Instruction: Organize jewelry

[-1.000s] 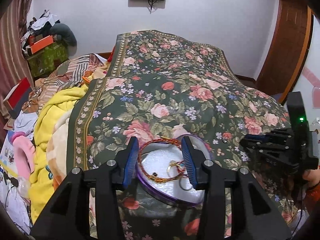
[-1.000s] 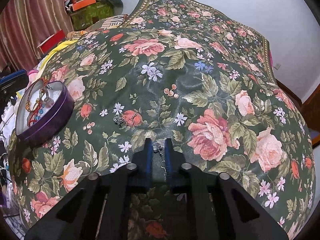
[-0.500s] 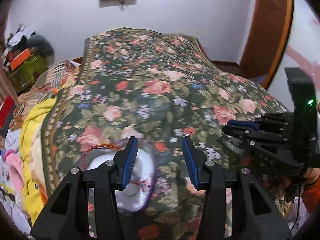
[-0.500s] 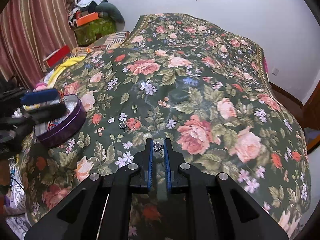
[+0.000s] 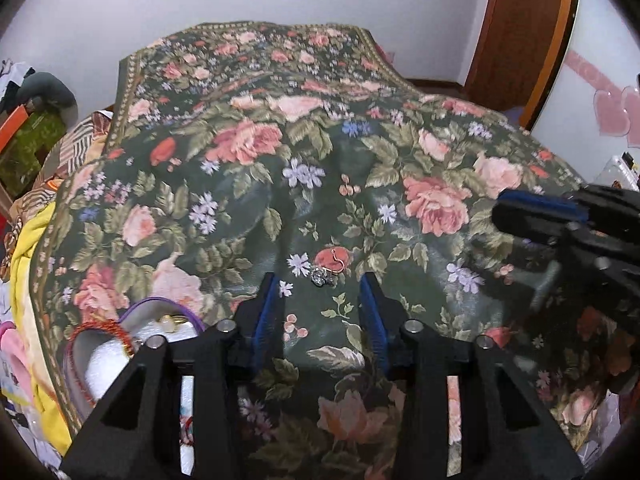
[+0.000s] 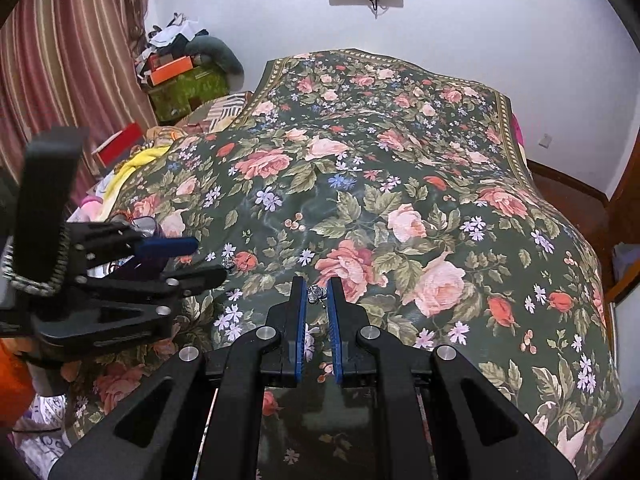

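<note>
The right gripper [image 6: 317, 294] is pressed together on a small silver earring [image 6: 315, 293], pinched just at its fingertips above the floral bedspread [image 6: 400, 208]. The left gripper [image 5: 320, 300] has its jaws closing, with nothing between them; a second silver earring [image 5: 323, 277] with a thin gold hook lies on the bedspread just beyond its tips, on a red rosebud. The purple heart-shaped tin [image 5: 120, 344], already holding a red beaded bracelet [image 5: 100, 332], sits near the bedspread's edge, to the left of that loose earring and partly hidden behind the left gripper's finger.

The risks I see are mostly about small, slippery pieces on soft cloth. The held earring is caught only at the very tips, so a jolt could shake it free and lose it among the busy pattern. If the left jaws shut before reaching the loose earring, they will close on air or pinch the fabric instead. The two grippers are also near each other and could bump.
</note>
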Available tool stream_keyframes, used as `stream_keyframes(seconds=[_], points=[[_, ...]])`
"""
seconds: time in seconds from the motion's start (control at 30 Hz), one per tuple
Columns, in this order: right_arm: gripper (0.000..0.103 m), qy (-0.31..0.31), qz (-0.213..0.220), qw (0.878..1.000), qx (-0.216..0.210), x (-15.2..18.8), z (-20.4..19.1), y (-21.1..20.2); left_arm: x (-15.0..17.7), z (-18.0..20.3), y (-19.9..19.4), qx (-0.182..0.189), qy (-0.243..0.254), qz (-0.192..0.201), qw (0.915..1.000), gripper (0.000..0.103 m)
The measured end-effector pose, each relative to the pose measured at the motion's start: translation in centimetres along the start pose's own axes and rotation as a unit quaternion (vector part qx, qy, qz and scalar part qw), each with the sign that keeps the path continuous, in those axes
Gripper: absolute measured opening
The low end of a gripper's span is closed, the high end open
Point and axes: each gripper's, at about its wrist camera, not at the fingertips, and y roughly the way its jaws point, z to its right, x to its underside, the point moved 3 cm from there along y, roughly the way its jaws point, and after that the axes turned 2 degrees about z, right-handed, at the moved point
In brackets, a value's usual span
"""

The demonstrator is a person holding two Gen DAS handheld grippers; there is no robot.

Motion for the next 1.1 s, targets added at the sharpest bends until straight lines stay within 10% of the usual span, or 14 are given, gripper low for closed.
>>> stream_keyframes(seconds=[0.4, 1.1], points=[[0.009, 0.006, 0.004, 1.0, -0.009, 0.0, 0.3, 0.0, -0.3, 0.0, 2.4, -0.026, 0.019, -0.007, 0.9995, 0.012], [0.009, -0.015, 0.04, 0.999, -0.023, -2.6, -3.7, -2.3, -1.3, -1.3, -7.8, -0.019, -0.008, 0.104, 0.9943, 0.012]])
